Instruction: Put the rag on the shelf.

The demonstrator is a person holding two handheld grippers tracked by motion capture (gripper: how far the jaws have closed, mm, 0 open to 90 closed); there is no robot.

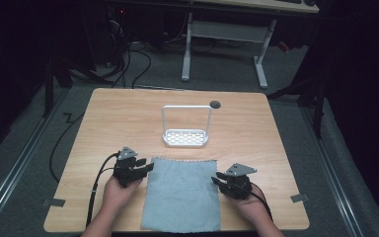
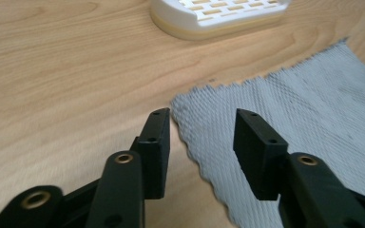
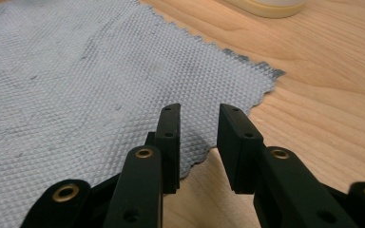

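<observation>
Two hand-held grippers, one cloth, one rack and one table: that is the whole count from where I stand.

At the left, the left gripper [image 1: 147, 168] is a black, angular tool with a grey three-cornered plate on top and a dark cable trailing back along the person's forearm. Its jaws are flat, squared black blocks with small screw holes, carried on arms with brass-ringed pivots. In its own view they stand well apart, with the wavy left edge of the cloth [image 2: 285, 118] lying under the gap near the far left corner; nothing is pinched between them.

In the middle lies the single grey cloth [image 1: 181, 193], a rectangle spread flat on the near half of the table [image 1: 103, 123], between the two grippers. Its weave is a fine, bumpy waffle pattern and its edges are scalloped. Beyond it, well apart, stands one white rack [image 1: 185, 137]: a shallow oval tray with a slotted floor and a tall thin hoop handle. The table top is pale wood with soft grain and rounded corners, with a small dark round hole near its far edge.

At the right, the right gripper [image 1: 219, 177] is built the same. Its jaws are parted by a narrower gap, poised over the cloth's right edge [image 3: 100, 85], gripping nothing.
</observation>
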